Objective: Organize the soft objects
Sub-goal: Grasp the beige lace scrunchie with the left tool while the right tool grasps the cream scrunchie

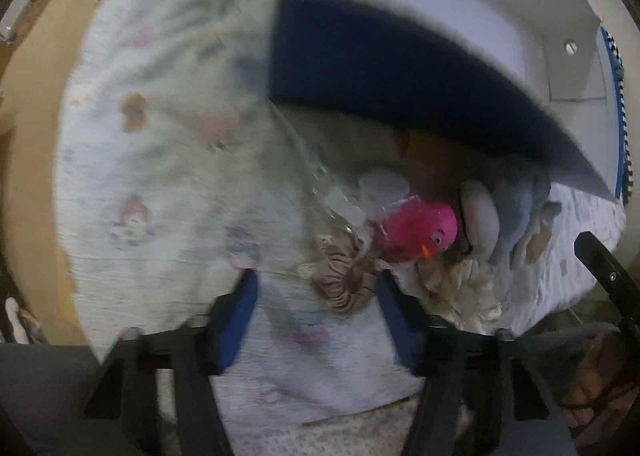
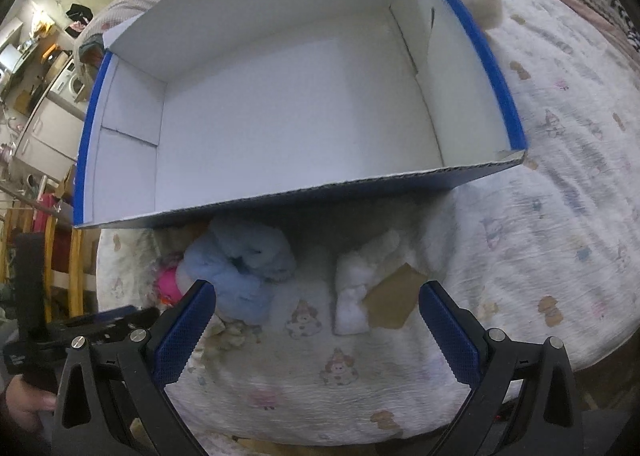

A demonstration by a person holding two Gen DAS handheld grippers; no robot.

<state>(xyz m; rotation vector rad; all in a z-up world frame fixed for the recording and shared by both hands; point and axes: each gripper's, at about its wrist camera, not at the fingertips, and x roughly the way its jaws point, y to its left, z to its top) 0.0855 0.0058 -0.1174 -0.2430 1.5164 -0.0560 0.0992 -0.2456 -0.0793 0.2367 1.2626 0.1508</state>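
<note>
Right wrist view: empty box on the bed, toys at its front edge

Left gripper stands spread, nothing between its fingers, over the patterned bedsheet, near a striped plush and a pink duck toy. Right gripper is spread too, holding nothing. Just ahead lie a blue plush and a white plush with a cardboard tag, beside the blue-and-white box
</note>
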